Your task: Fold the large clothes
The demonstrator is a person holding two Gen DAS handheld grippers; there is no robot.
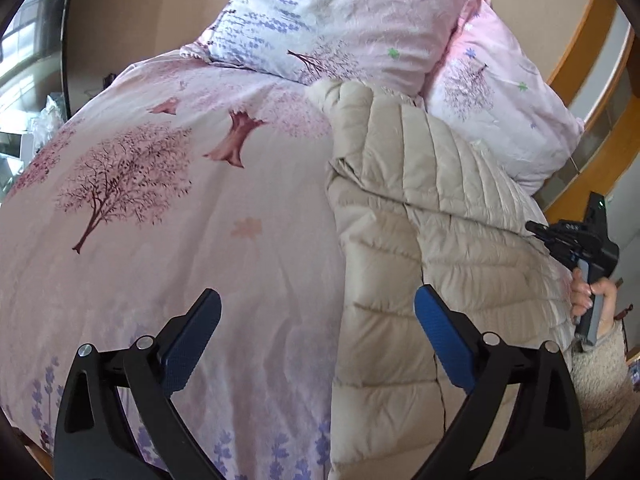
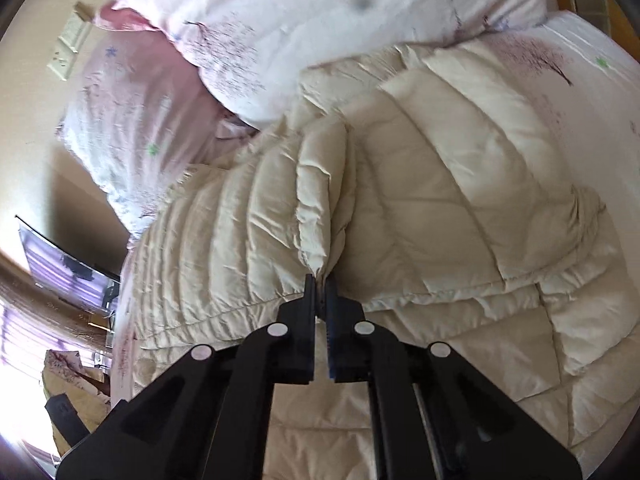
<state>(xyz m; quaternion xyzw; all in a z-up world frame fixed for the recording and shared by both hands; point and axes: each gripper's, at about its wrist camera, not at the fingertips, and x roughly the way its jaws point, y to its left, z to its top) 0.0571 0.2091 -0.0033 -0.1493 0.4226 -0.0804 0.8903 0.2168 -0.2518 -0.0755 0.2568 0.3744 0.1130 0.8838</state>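
Beige quilted jacket (image 2: 400, 184) has a fold pinched in the closed right gripper (image 2: 319, 284); the left gripper (image 1: 318, 316) gapes wide, empty, beside it.

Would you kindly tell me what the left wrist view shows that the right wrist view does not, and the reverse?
Only the left wrist view shows the open left tool, empty above the bedspread, and the person's hand holding the right tool's handle at the far right. Only the right wrist view shows the right tool shut on a pinched fold of the puffer jacket, plus a wall switch plate. Both show the cream jacket lying on the bed and the pillows behind it.
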